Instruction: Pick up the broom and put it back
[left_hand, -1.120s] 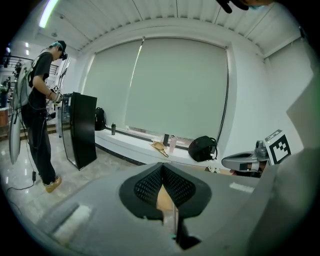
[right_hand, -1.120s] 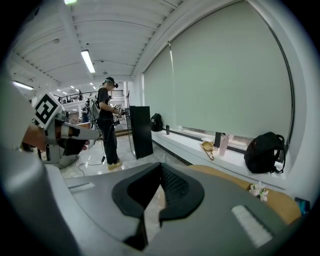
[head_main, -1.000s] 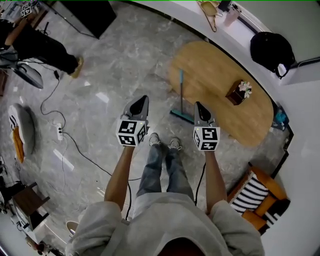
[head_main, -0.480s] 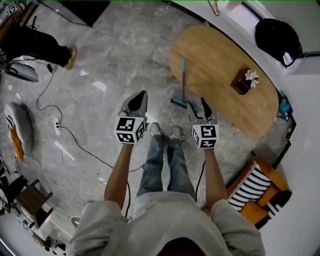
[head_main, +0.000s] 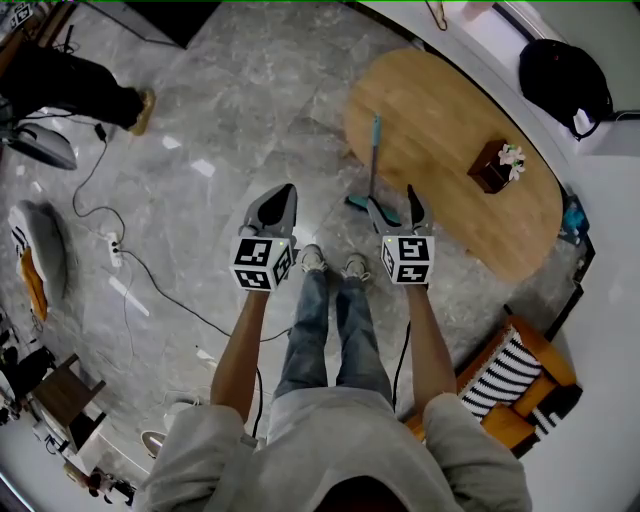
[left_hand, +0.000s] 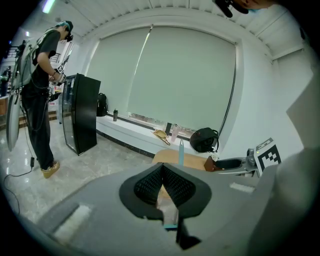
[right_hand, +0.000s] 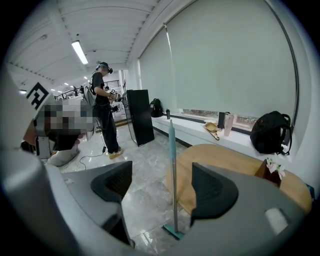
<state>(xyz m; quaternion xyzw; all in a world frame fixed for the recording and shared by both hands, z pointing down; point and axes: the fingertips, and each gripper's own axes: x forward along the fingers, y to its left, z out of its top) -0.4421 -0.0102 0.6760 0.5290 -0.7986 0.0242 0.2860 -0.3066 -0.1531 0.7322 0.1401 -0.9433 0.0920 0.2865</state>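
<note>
Broom (right_hand: 173, 180) upright — head on floor (head_main: 220, 120); handle up, beside table (head_main: 450, 190)

Teal broom (head_main: 374, 150), tan table (head_main: 440, 105), grey marbled floor (head_main: 250, 110) — black-and-white striped cushion (head_main: 503, 377)

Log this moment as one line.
right gripper: open, jaws just opening, nothing between, broom ahead | left gripper: shut | broom: upright beside table

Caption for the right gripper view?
Right gripper, jaws just opening, empty, faces the broom standing by the table.
</note>
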